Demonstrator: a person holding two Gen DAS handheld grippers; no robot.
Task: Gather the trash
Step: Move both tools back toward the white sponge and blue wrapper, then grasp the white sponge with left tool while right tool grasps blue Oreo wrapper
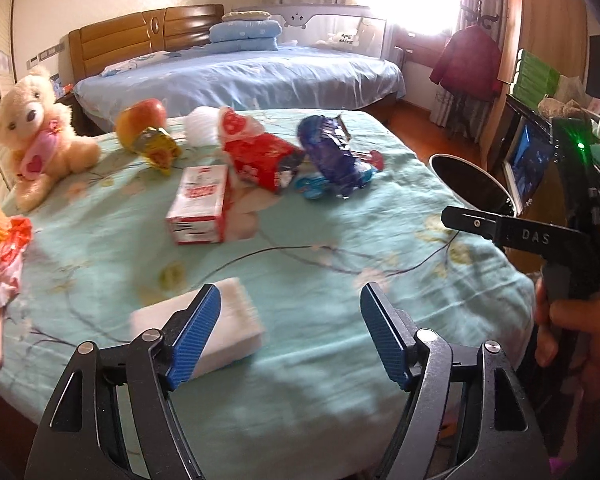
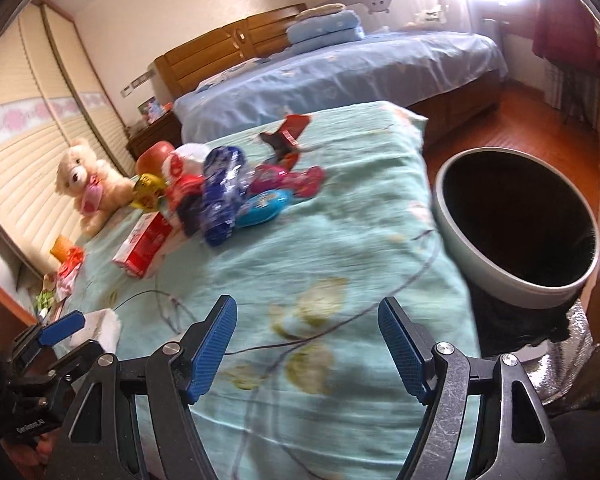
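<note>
Trash wrappers [image 1: 332, 156] lay heaped on the green-covered bed [image 1: 320, 280], well beyond both grippers. Left gripper [image 1: 290, 334] had its jaws apart with nothing between them, a white foam block [image 1: 228, 316] lying just under its left finger. Right gripper [image 2: 308, 346] also had its jaws apart and empty over bare cover. Nearer the heap sat a red-and-white box [image 1: 200, 210]; past it, an apple [image 1: 144, 118] and a teddy bear [image 1: 40, 132]. Beside the bed's right edge stood a round bin [image 2: 516, 224].
</note>
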